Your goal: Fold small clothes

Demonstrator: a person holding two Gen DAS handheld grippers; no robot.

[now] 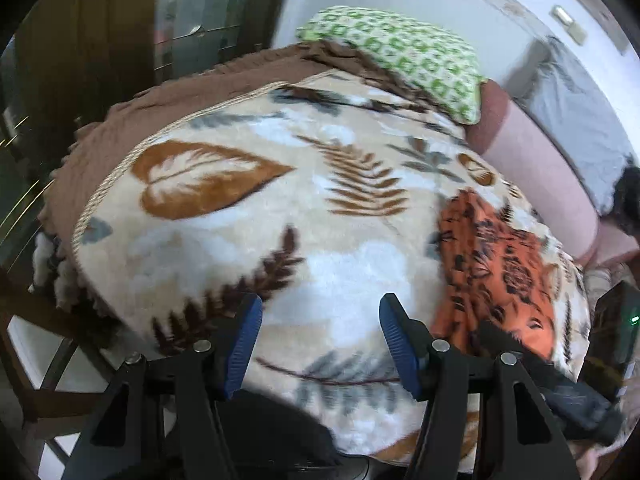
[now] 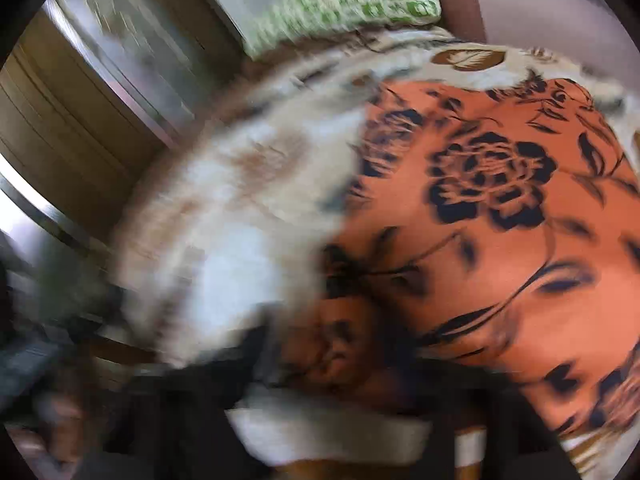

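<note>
An orange garment with a black flower print (image 1: 496, 272) lies flat on a cream leaf-print blanket (image 1: 240, 248) that covers a bed. My left gripper (image 1: 320, 304) hovers over the blanket to the left of the garment, its blue pads (image 1: 244, 344) wide apart with nothing between them. In the right wrist view the garment (image 2: 500, 220) fills the right half, with a folded edge close in front. The right gripper (image 2: 332, 368) is a dark smear at the bottom; its fingers seem spread apart above the cloth's near edge.
A green-and-white patterned pillow (image 1: 400, 52) rests at the far end of the bed beside a pink bolster (image 1: 532, 160). A brown sheet (image 1: 132, 112) shows beyond the blanket's edge. A wooden wardrobe (image 2: 60, 120) stands to the left. A dark device with a green light (image 1: 616, 340) is at the right edge.
</note>
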